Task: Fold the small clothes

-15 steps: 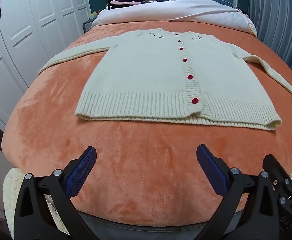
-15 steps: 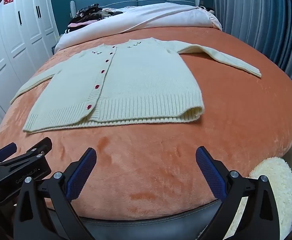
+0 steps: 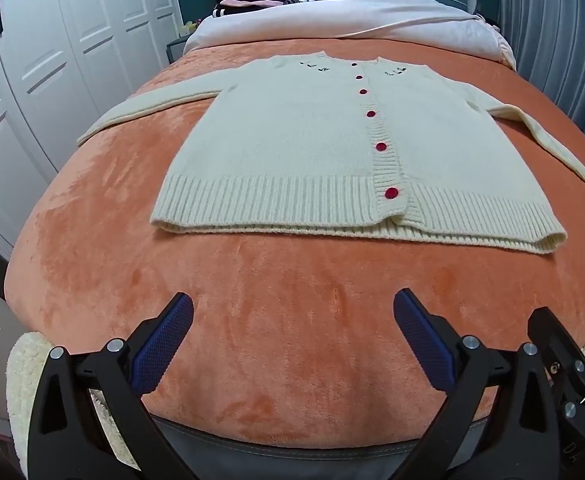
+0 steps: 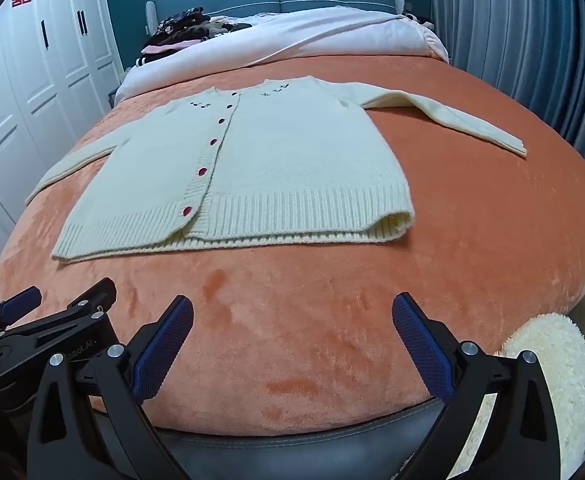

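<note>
1. Cream cardigan (image 3: 332,148) spread flat on the orange blanket (image 3: 252,320), buttoned with red buttons (image 3: 391,193), neck toward 12 o'clock, ribbed hem toward 6, both sleeves flung out at 9 and 3.
2. Left gripper (image 3: 292,340) low at 6 o'clock, tongs spread wide, nothing held, well short of the hem.
3. Right gripper (image 4: 292,340) alongside, tongs equally wide, empty, hanging over bare blanket.
4. Judged as the very start: no fold made yet, garment only laid out.
5. Next move likely calling for a reach forward to a sleeve (image 4: 452,120) or hem corner (image 4: 396,224), pinching both knit layers, then carrying it across toward the button line.
6. Thick hem rolling up at the right corner; a shallow grab there could catch only the top layer.
7. Far cuff of the left sleeve (image 3: 144,108) thin and hard to read.
8. Dark pile of clothes (image 4: 180,28) by the headboard at 11 o'clock too small to identify.
</note>
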`<state>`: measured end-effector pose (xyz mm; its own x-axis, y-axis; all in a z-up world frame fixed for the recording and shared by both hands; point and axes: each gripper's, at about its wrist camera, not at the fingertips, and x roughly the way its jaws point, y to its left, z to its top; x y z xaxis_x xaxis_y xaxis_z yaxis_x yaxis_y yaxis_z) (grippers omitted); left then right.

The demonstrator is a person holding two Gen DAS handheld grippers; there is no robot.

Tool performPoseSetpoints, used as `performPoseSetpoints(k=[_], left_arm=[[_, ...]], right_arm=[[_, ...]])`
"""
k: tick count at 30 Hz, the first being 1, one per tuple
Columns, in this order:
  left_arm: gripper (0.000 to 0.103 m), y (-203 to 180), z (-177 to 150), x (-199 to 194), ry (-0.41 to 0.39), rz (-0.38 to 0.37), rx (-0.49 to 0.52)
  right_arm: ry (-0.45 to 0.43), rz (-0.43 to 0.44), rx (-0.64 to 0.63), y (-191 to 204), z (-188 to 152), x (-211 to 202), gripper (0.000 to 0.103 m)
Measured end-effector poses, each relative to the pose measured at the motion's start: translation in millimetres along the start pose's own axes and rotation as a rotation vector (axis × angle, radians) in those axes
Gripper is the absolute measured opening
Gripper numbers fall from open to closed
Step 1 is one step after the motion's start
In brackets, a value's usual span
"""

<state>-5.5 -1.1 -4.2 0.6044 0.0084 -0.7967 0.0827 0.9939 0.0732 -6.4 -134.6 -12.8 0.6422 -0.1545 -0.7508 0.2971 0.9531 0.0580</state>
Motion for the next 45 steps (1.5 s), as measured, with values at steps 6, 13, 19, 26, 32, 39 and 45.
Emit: performPoseSetpoints(k=[6,13,19,26,32,39,45], left_arm=[[0.098,-1.4,-1.5,0.1,0.001,0.001,0.004],[0.098,0.0,-0.9,0.8,0.002,0.008,0.002],[0.098,-0.4,-1.2,0.4,0.0,0.008,0.007],[0.098,-0.8,-1.1,0.7,-0.001,0.01,0.008],[0.098,-1.4,-1.6,1.3,-0.001,0.011,0.012],[0.098,-1.3,-2.6,2.3,0.002,0.011,0.01],[0.098,-1.1,-2.8,2.6,0.001,0.011,0.011]], right_arm=[[0.001,0.003,-0.007,1.2,-4.1,-5.8,0.098],[0.0,0.0,-0.008,1.9,-3.9,-5.0,0.098],[0.0,0.0,-0.009,1.8,-3.8,-5.1,0.098],[0.004,0.002,-0.006,2.7,-3.8,-3.6,0.098],[0.005,0.004,-0.006,3.0,-3.9,-3.5,0.098],[0.005,0.005,-0.005,3.6,-4.7,-3.0,0.098],[0.005,0.005,-0.005,4.6,-4.9,-2.8,0.098]])
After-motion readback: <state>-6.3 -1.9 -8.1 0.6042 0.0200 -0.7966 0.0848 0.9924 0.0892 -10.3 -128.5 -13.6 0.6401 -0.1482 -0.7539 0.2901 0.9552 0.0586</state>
